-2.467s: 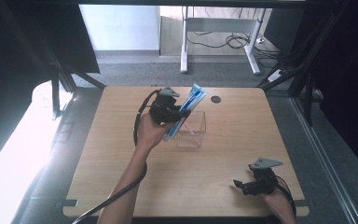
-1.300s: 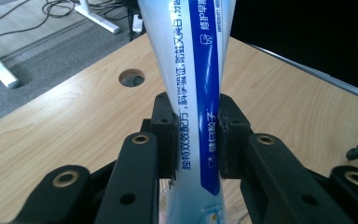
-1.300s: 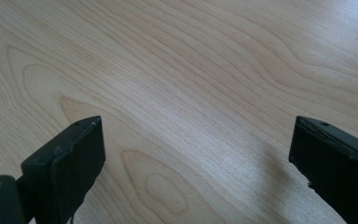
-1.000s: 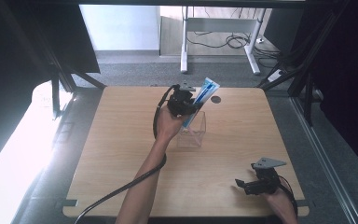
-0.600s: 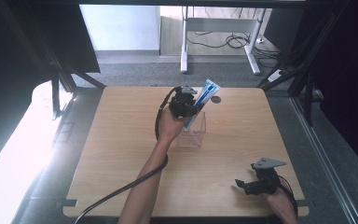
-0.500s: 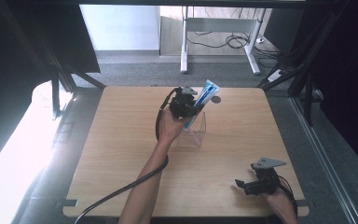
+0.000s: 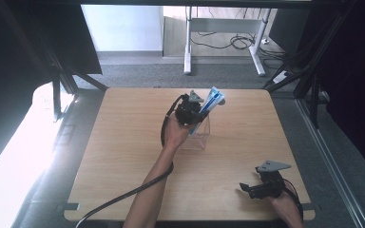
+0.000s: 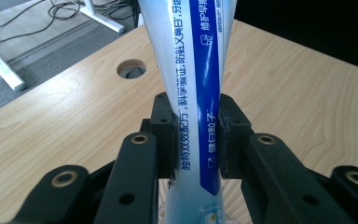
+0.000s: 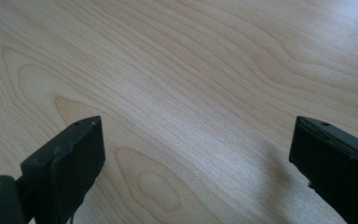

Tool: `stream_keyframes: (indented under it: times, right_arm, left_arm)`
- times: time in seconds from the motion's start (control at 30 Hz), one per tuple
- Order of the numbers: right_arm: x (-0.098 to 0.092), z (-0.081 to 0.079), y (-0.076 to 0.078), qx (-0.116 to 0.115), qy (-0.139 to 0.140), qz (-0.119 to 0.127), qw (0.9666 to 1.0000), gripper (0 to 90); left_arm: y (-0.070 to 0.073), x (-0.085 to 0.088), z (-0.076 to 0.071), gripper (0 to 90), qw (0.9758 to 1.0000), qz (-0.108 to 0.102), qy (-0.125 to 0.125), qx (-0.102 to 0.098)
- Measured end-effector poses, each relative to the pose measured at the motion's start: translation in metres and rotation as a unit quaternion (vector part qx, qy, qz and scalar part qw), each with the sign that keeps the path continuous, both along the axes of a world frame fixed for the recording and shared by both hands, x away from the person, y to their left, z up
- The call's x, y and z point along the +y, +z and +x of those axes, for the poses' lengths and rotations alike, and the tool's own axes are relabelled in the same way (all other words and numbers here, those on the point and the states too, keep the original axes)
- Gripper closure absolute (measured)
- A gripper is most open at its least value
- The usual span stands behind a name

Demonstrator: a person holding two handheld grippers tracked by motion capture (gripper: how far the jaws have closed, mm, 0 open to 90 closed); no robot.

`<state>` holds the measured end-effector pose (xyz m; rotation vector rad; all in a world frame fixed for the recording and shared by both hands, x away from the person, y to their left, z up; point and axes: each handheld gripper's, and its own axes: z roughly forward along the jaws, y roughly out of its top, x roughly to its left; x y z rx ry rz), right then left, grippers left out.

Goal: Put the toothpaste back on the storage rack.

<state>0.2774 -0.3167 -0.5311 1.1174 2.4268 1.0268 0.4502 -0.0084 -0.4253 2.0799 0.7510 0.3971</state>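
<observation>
My left gripper [image 7: 196,111] has come down a little over the last second, carrying a blue and white toothpaste tube [image 7: 208,107] toward the clear plastic box [image 7: 199,135] that stands near the middle of the wooden table [image 7: 123,156]. In the left gripper view its jaws are clenched on the tube [image 8: 200,116], pinching its waist from both sides. From the high view the tube leans, its upper end up and to the right above the box, its lower end at or just inside the box's open top; I cannot tell whether it touches the bottom. I judge the tube is being lowered in and not yet let go. I cannot make out anything else inside the box. My right gripper [image 7: 252,189] rests near the table's near right corner, jaws spread wide apart over bare wood, holding nothing
</observation>
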Motion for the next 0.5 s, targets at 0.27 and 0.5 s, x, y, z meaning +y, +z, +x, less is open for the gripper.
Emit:
stream_keyframes:
  times: [0.27,0.5]
  right_arm:
    - [0.000,0.000,-0.001,0.001,0.002,0.000,1.0000,3.5]
    - [0.000,0.000,-0.001,0.000,0.003,-0.001,1.0000,3.5]
  left_arm:
    - [-0.008,-0.002,-0.003,72.0,1.0000,0.007,-0.002,-0.001]
    - [-0.014,-0.004,-0.005,71.6,0.9999,0.016,-0.004,0.000]
